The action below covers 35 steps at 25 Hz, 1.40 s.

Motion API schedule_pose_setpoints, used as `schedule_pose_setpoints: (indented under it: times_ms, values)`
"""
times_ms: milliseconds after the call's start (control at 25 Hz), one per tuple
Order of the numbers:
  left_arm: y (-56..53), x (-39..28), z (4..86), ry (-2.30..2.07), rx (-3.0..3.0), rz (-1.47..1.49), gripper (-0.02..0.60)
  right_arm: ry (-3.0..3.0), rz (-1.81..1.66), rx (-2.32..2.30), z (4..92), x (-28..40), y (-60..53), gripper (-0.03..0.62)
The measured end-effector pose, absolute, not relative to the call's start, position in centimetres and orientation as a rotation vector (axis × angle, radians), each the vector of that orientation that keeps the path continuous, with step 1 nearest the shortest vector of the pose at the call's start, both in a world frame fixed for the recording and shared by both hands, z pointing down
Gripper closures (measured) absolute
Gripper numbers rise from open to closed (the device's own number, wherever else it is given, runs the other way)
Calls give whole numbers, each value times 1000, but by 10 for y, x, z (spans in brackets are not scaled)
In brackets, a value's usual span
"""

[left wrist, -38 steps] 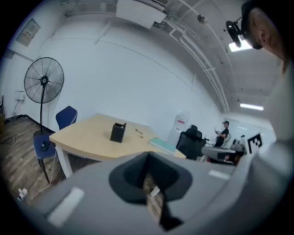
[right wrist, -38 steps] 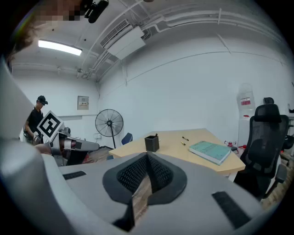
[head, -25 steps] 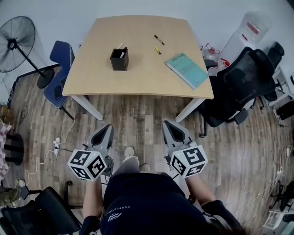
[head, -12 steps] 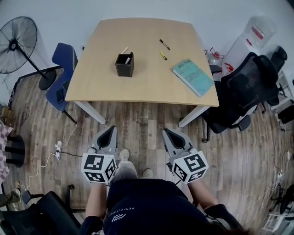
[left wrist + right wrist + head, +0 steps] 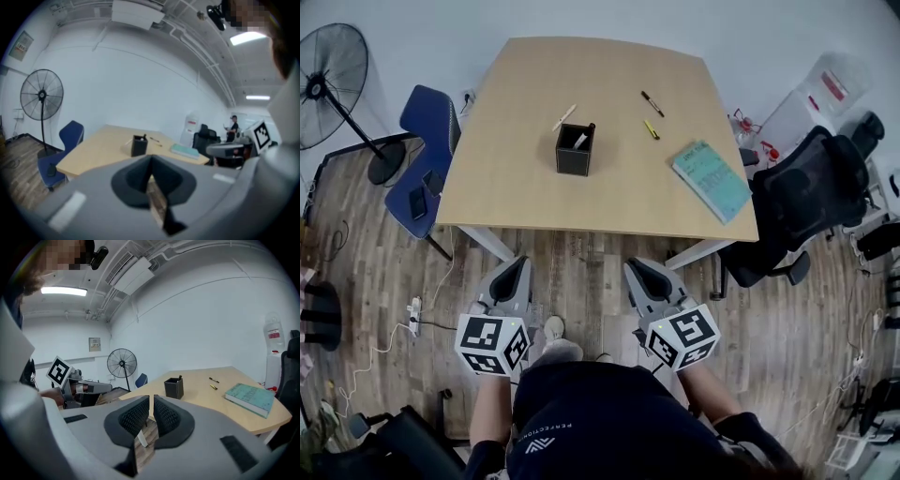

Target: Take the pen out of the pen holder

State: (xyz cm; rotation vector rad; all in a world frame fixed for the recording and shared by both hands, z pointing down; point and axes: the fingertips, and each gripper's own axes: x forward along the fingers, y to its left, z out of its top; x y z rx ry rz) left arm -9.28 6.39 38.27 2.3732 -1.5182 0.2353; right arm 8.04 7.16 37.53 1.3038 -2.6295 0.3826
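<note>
1. The pen holder (image 5: 574, 152) is a black square cup. It stands upright roughly mid-table (image 5: 516, 187), a little toward the near side.
2. The pen (image 5: 582, 139) is in the holder, leaning, with its dark end poking out over the far-right corner.
3. In the left gripper view, the left gripper (image 5: 150, 161) has its jaws pressed together at the tips, with nothing between them.
4. Same deal with the right gripper (image 5: 152, 403). Its jaws are closed down to a hairline slit and it's empty too.
5. Both grippers are held side by side over the wood floor (image 5: 581, 244) on the near side of the table. They point toward the table and are well apart from the holder.
6. Other stuff on the table:
   - a white pen (image 5: 563, 117) lies flat just beyond the holder, to its far left
   - a black pen (image 5: 652, 103) and a yellow pen (image 5: 651, 129) sit near each other off to the far right
   - a teal book (image 5: 712, 180) lies by the right edge
7. Around the table there's a blue chair (image 5: 427, 150) tucked at the left side and a standing fan (image 5: 323, 84) further left. A black office chair (image 5: 811, 197) is at the right, with a water dispenser (image 5: 825, 94) beyond it.
</note>
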Motion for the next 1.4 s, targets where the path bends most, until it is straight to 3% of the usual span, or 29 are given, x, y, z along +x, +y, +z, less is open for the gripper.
schedule_pose_setpoints:
  times_ms: [200,280,560,1400]
  values:
    - [27,-127,388,-1462,2389,259,575,-2621,394,1304,376,35,34,588]
    - [13,-137,388,-1446,2411,279,575,-2612,395,1317,376,23,21,538]
    - [-28,-166,393,-1386,2481,298,574,-2560,400,1400,382,-6,-20,508]
    - [-163,-120,414,-1345,2429,325,574,-2532,451,1366,395,25,-192,479]
